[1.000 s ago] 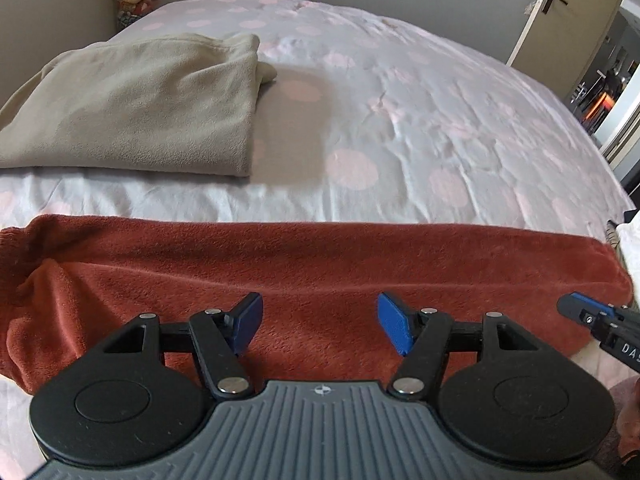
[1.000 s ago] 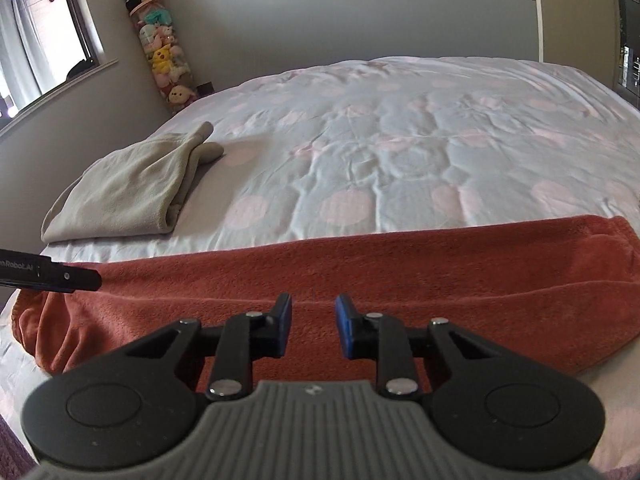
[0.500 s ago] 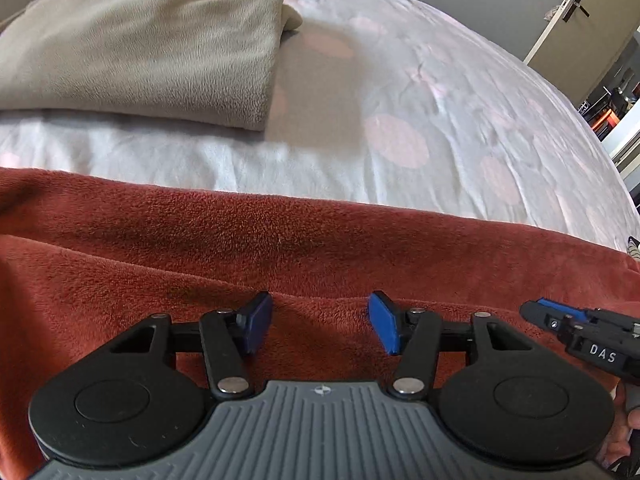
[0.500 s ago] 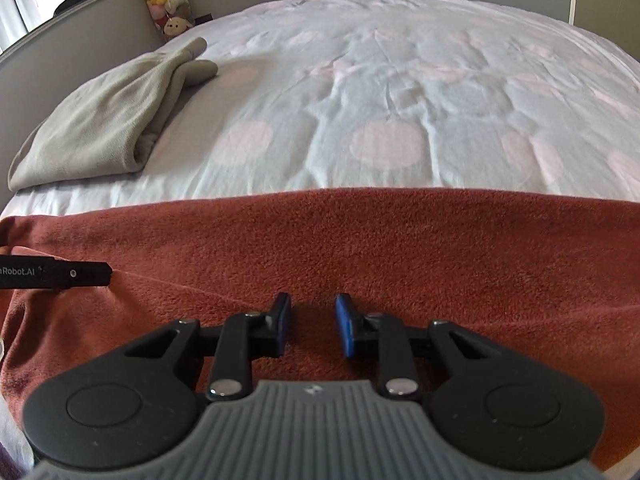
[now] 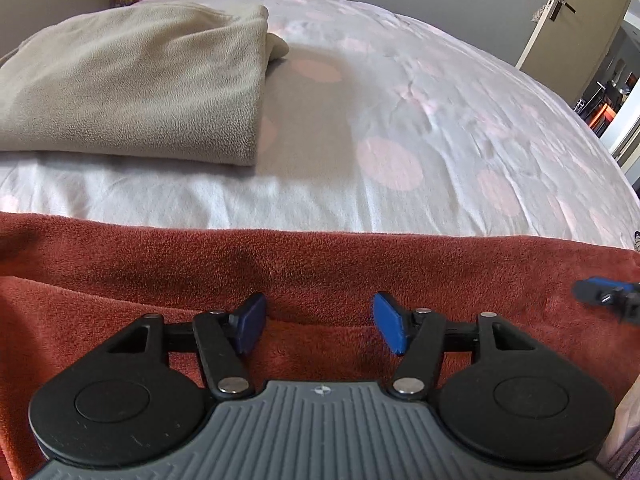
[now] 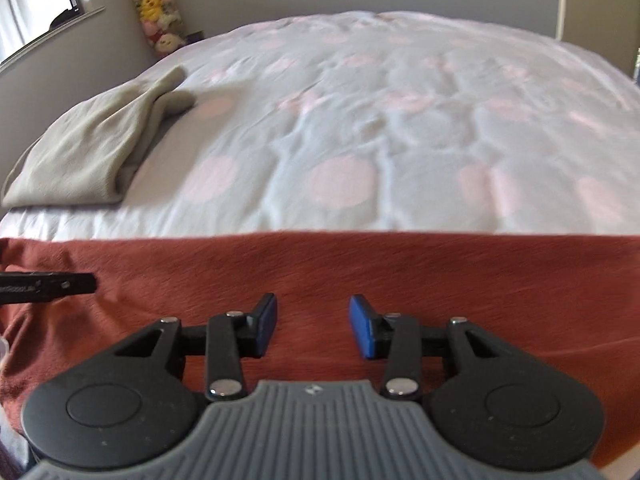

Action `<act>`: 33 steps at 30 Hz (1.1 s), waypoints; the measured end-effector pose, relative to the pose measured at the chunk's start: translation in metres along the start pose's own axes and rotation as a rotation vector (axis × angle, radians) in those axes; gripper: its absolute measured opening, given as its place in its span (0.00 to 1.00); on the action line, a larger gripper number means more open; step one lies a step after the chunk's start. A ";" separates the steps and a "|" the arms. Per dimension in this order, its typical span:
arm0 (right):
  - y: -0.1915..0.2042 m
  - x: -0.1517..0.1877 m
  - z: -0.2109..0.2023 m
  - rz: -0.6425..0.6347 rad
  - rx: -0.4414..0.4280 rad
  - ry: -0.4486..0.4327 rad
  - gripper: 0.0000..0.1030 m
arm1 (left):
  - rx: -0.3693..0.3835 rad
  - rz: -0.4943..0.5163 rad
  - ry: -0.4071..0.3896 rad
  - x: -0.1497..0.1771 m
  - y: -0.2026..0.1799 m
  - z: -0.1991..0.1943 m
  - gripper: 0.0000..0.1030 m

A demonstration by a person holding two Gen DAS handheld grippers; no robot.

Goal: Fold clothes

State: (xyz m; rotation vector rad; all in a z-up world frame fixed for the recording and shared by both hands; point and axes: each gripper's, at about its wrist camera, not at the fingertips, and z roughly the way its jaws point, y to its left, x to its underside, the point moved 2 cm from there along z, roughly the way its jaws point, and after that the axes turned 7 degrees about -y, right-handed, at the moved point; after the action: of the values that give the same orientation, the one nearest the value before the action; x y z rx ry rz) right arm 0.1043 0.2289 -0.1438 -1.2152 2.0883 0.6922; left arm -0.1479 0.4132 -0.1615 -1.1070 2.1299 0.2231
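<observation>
A rust-red fleece garment (image 5: 320, 264) lies folded in a long band across the near edge of the bed, also filling the lower part of the right wrist view (image 6: 400, 272). My left gripper (image 5: 318, 324) hovers just over its near part, open, with nothing between the blue pads. My right gripper (image 6: 313, 326) is open too, over the same cloth further right. The right gripper's tip (image 5: 604, 294) shows at the right edge of the left wrist view, and the left gripper's finger (image 6: 52, 282) pokes in from the left of the right wrist view.
A folded beige fleece (image 5: 132, 84) rests on the bed's left side, seen also in the right wrist view (image 6: 92, 156). The bed cover (image 5: 420, 120) is pale with pink dots. Stuffed toys (image 6: 160, 12) stand in the far corner, a door (image 5: 560, 12) at far right.
The right gripper has opened wider. The left gripper widened slightly after narrowing. Both cameras tilted up, so more of the bed shows beyond the red cloth.
</observation>
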 end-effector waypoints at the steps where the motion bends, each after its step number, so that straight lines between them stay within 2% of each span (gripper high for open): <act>1: -0.014 -0.004 -0.006 0.001 0.034 -0.004 0.45 | -0.006 0.006 -0.006 -0.001 -0.001 -0.001 0.56; 5: -0.076 -0.017 -0.031 0.027 0.189 -0.010 0.52 | -0.030 0.032 -0.036 -0.004 -0.007 -0.006 0.56; 7: -0.109 -0.020 -0.043 0.071 0.259 0.001 0.55 | -0.036 0.033 -0.062 -0.006 -0.008 -0.010 0.57; 9: -0.139 -0.020 -0.052 0.133 0.306 0.028 0.61 | -0.039 0.029 -0.080 -0.007 -0.008 -0.012 0.58; 12: -0.177 -0.014 -0.062 0.224 0.353 0.059 0.65 | -0.039 0.026 -0.035 -0.005 -0.006 -0.002 0.59; 16: -0.203 -0.005 -0.064 0.279 0.340 0.092 0.70 | -0.049 0.048 0.000 0.002 -0.008 0.004 0.59; 21: -0.214 0.002 -0.056 0.285 0.300 0.131 0.71 | -0.056 0.052 0.020 0.007 -0.006 0.008 0.59; 25: -0.223 -0.004 -0.058 0.304 0.269 0.118 0.72 | -0.058 0.052 0.024 0.009 -0.006 0.009 0.59; 27: -0.230 -0.008 -0.062 0.315 0.253 0.104 0.76 | -0.059 0.052 0.027 0.010 -0.005 0.009 0.59; 33: -0.266 -0.005 -0.069 0.347 0.274 0.102 0.79 | -0.060 0.035 0.025 0.010 -0.004 0.010 0.59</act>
State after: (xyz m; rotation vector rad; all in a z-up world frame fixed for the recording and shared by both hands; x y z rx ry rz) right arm 0.3257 0.0663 -0.1283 -0.7602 2.4157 0.4765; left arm -0.1435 0.4092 -0.1747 -1.1128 2.1785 0.2925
